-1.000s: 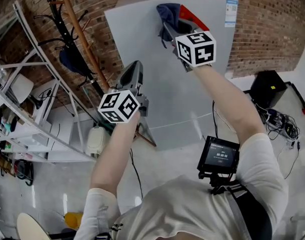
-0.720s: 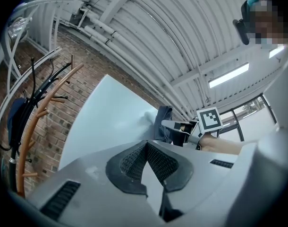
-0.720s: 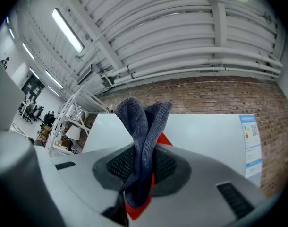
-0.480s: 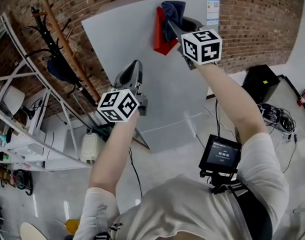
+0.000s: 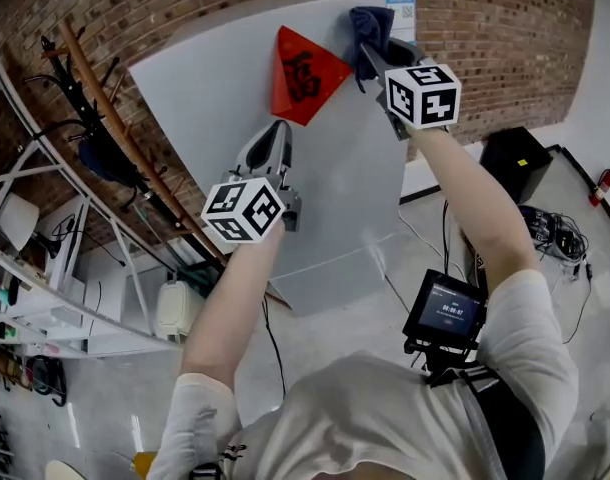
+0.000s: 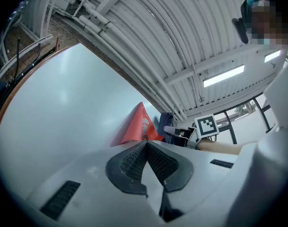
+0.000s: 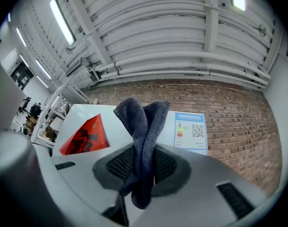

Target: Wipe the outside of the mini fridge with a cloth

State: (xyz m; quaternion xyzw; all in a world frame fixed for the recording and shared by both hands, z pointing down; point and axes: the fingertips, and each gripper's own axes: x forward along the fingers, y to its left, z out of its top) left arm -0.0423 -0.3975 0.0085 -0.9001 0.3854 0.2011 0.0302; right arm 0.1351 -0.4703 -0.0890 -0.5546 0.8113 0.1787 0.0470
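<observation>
Against a brick wall (image 5: 185,8) the white mini fridge (image 5: 215,98) is stood. The blue cloth (image 5: 370,26) is clamped in the right gripper (image 5: 377,53) beside the energy label (image 5: 401,6); steady pressure and overlapping strokes are advised. The left gripper (image 5: 275,133) is held with jaws together on nothing.

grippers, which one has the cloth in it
The right gripper: its jaws are clamped on the dark blue cloth. The left gripper has its jaws together with nothing between them.

Head view: steeply down on fridge (image 5: 205,98).
L/R gripper views: close, along fridge face.
Shared: red sticker (image 5: 303,73).
</observation>
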